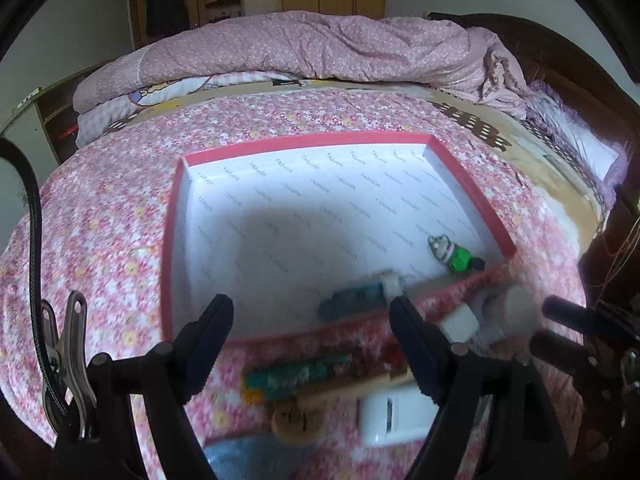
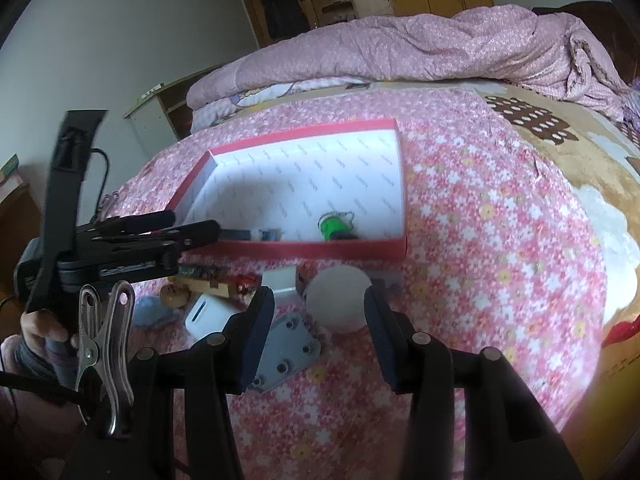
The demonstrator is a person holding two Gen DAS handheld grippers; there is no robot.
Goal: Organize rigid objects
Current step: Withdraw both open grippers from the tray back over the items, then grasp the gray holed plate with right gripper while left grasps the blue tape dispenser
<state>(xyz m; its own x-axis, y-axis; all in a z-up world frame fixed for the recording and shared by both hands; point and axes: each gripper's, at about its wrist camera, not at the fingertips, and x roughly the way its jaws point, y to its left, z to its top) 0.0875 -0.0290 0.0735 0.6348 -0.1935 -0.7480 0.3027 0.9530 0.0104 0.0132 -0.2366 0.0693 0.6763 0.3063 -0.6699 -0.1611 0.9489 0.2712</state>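
A red-rimmed white box lies on the flowered bedspread. Inside it lie a green keychain toy and a blue-and-white tube. My left gripper is open and empty above the box's near rim; the right wrist view shows it from the side. My right gripper is open, its fingers on either side of a white round jar without closing on it. A green stick, a white adapter and a white cube lie loose in front of the box.
A grey metal plate lies below the jar. A round wooden piece and a blue object sit near the bed's front edge. A folded pink quilt fills the back. A dark headboard stands at right.
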